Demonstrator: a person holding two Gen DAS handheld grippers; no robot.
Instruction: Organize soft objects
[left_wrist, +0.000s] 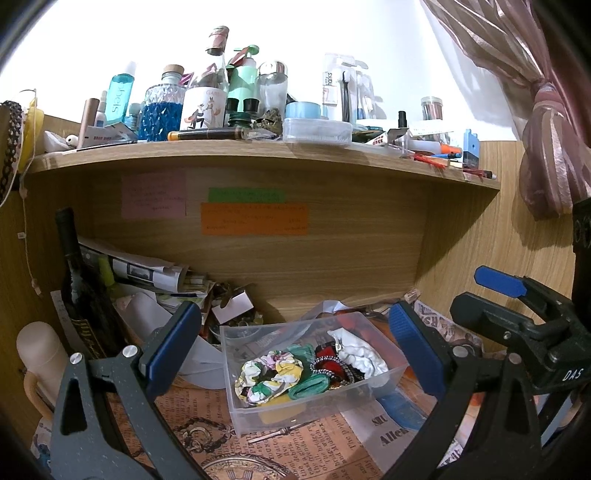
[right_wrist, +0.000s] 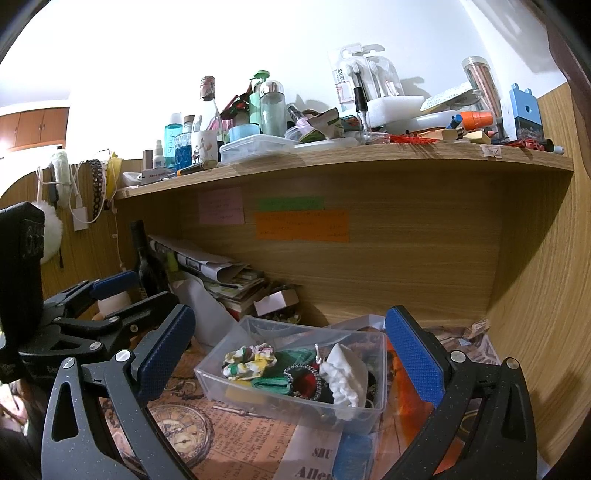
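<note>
A cluttered desk alcove, read from left to right: a dark wine bottle (left_wrist: 75, 280) stands at the far left beside a slumped stack of papers (left_wrist: 144, 273), with three sticky notes (left_wrist: 254, 218) stuck to the wooden back panel under a shelf (left_wrist: 258, 155) crowded with bottles and stationery.

At centre, on a newspaper-print desk cover (left_wrist: 295, 443), sits the clear plastic bin (left_wrist: 258, 413) that holds the soft objects. From its left end to its right lie a floral scrunchie (left_wrist: 267, 374), a green scrunchie (left_wrist: 308, 386), a red-and-black beaded band (left_wrist: 328, 363) and a white scrunchie (left_wrist: 360, 354). All four rest inside the bin's walls; none hangs over the rim in either view.

The left gripper (left_wrist: 295, 354) hovers above and in front of the bin with its blue pads spread wide and nothing between them. The right gripper (right_wrist: 290, 358), also seen at the right edge of the left wrist view, is likewise wide apart and empty, poised over the same bin.

Judging by the scene, the gathering appears largely done: every scrunchie in view is already in the container. No loose soft item shows on the desk cover, though clutter at the back and flat blue and orange items under and beside the bin hide some of the surface. What may remain is tidying the pile or placing the bin.
</note>
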